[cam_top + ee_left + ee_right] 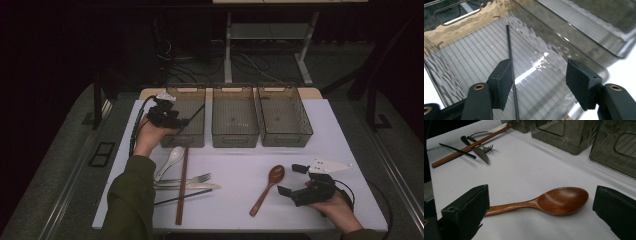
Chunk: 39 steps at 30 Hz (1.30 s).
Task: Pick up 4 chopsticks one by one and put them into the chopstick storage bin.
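The thin black chopstick [510,57] lies along the ribbed floor of the leftmost smoky translucent plastic bin [189,106], just beside one pad of the left gripper [537,75], whose jaws stand wide apart above it, holding nothing. Near the table's front, the right gripper [541,210] spreads its jaws wide around a brown wooden spoon [554,201] on the white tabletop [524,170], gripping nothing.

Dim room, grey floor [60,165], perhaps carpeted.
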### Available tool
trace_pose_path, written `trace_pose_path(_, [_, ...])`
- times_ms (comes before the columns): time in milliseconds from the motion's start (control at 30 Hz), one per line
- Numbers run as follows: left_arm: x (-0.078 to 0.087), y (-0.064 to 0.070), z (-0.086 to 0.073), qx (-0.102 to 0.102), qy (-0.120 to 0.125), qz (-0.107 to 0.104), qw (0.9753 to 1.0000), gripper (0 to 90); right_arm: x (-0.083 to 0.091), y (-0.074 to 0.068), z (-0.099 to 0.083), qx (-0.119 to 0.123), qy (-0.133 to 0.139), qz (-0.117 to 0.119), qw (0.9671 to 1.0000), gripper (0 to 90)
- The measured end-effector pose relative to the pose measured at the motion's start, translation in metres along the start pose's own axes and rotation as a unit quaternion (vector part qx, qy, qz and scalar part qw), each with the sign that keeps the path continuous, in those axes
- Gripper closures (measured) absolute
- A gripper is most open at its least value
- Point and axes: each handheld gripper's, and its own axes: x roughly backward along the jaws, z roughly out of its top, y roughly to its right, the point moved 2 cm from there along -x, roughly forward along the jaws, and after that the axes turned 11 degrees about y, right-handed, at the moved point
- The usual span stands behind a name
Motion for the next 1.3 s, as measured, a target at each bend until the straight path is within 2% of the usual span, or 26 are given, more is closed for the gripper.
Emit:
trace_pose_path(267, [0.022,0.016,-0.007,-0.016,0.012,-0.021,0.9996,30.6,0.000,0.000,0.000,-0.002,0.000,-0.001,1.0000,1.0])
trace_pose_path(600, [0.051,0.040,-0.023,-0.020,0.038,-0.055,0.9975,25.4,0.000,0.000,0.000,-0.002,0.000,-0.003,1.0000,1.0])
trace_pose_path(933, [0.073,0.062,-0.043,-0.029,0.050,-0.072,0.9958,21.2,0.001,0.000,0.000,-0.003,0.000,-0.005,1.0000,1.0])
trace_pose_path(1300, [0.085,0.088,-0.072,-0.040,0.055,-0.084,0.9942,18.6,0.001,0.001,0.000,-0.002,0.002,-0.006,1.0000,1.0])
